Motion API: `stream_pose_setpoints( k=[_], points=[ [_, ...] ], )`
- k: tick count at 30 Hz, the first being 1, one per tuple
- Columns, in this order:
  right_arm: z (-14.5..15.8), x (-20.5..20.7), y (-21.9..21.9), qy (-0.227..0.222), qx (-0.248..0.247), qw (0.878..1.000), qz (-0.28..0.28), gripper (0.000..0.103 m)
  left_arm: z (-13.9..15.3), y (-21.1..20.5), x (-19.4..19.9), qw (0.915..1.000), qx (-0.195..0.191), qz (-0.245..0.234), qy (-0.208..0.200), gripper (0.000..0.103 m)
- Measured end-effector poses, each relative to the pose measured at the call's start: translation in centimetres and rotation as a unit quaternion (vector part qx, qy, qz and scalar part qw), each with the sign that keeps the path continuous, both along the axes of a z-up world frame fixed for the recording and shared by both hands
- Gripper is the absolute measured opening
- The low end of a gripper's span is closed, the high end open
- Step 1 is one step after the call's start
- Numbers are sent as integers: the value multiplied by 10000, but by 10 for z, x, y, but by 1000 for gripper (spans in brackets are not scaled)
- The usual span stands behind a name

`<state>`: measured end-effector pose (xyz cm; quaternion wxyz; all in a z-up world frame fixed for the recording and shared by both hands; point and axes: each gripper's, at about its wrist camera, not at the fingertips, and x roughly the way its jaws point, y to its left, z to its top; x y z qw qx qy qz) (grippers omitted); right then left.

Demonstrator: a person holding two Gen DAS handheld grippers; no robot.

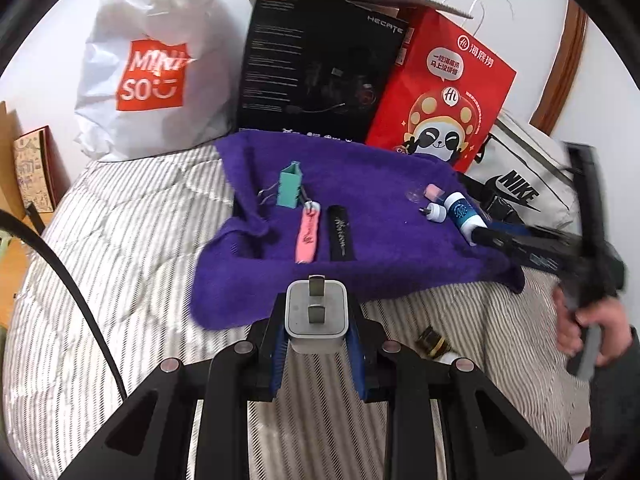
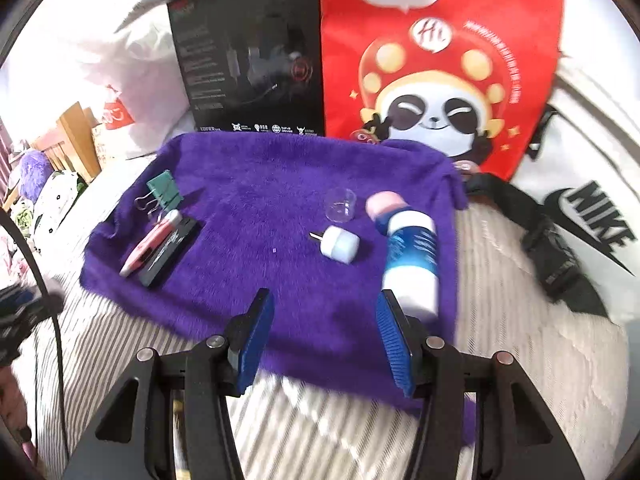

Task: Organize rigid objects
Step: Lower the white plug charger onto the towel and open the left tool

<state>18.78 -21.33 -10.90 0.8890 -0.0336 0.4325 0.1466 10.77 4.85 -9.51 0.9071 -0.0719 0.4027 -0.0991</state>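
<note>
My left gripper is shut on a white plug charger, prongs up, held above the near edge of the purple towel. On the towel lie a green binder clip, a pink pen-like item, a black bar, a small white plug piece and a blue-and-white bottle. My right gripper is open and empty over the towel's near edge, its right finger beside the bottle. The clip, pink item, black bar, plug piece and a clear cap lie beyond it.
The towel lies on a striped quilt. Behind it stand a white Miniso bag, a black Hecate box and a red panda bag. A Nike bag sits at the right. A small dark-and-gold item lies on the quilt.
</note>
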Motion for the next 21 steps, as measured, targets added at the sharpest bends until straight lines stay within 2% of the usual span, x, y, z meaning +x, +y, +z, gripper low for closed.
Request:
stream_pose_setpoints(
  k=[6,13,21],
  points=[
    [12,-36,-26,-202,-8,9996,-180,53,-3,-16,31,9999,-100,-40,32,25],
    [7,-62,-63,-113,245,9984,-506,53,-6,-31,83,9997,-195,10,153,25],
    [-1,-66,-75,-37,322,9976,-618,53,-22,-73,126,9988,100,-296,383,25]
  ],
)
